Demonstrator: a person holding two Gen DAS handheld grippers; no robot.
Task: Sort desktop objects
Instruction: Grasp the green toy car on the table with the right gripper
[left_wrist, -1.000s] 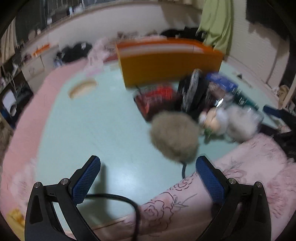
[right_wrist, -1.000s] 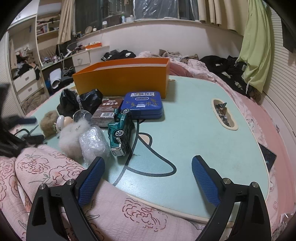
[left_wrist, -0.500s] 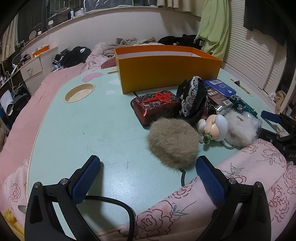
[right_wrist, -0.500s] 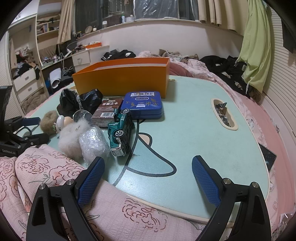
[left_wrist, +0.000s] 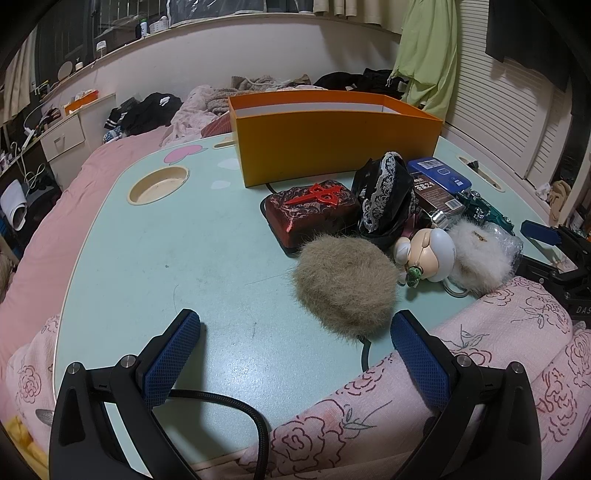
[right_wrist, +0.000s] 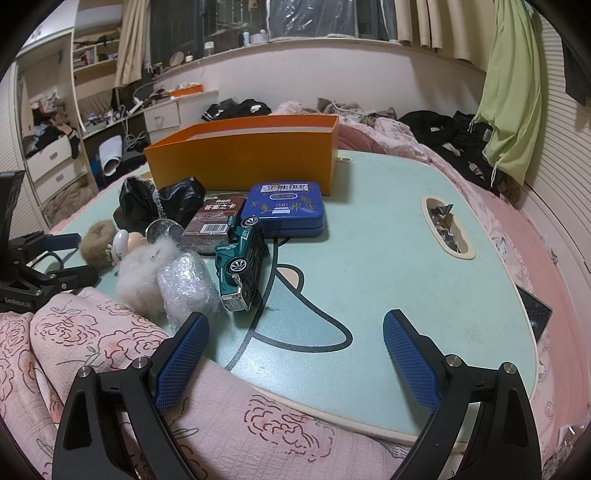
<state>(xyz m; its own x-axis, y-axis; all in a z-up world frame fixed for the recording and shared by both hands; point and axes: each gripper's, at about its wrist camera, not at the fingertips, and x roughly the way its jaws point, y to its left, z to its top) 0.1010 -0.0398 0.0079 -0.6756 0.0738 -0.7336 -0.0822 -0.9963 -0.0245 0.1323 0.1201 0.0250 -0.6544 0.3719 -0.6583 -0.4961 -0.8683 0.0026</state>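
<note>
Since a second ago our left view has swung and steadied: the blur is gone, and the brown fur ball (left_wrist: 345, 284) now sits closer, at about one o'clock from our left hand-held gripper (left_wrist: 295, 334). The right view has hardly changed.

Both tools are spread wide and hold nothing. The left hand-held gripper hangs low over the near edge of the tabletop (left_wrist: 166, 258), with the fur ball just ahead of its right finger rather than centred between the two. The right hand-held gripper (right_wrist: 293, 330) hovers at the near edge too, its left finger just beside the bubble-wrapped bundle (right_wrist: 188, 282), with the green toy car (right_wrist: 242, 264) at eleven o'clock.

Nothing seems sorted yet. The clutter lies in one cluster in front of the orange box (left_wrist: 334, 138): red case (left_wrist: 312, 214), black lace pouch (left_wrist: 384, 197), small figure (left_wrist: 430, 254), white fur ball (left_wrist: 476, 256), brown card box (right_wrist: 216, 221) and blue tin (right_wrist: 284, 210).

We judge the left tool nearer to the brown fur ball, which is roundish, its longer axis running across the fingers. To take it we would shift a little toward three o'clock and forward. The car's long axis runs from near to far, toward twelve o'clock.
</note>
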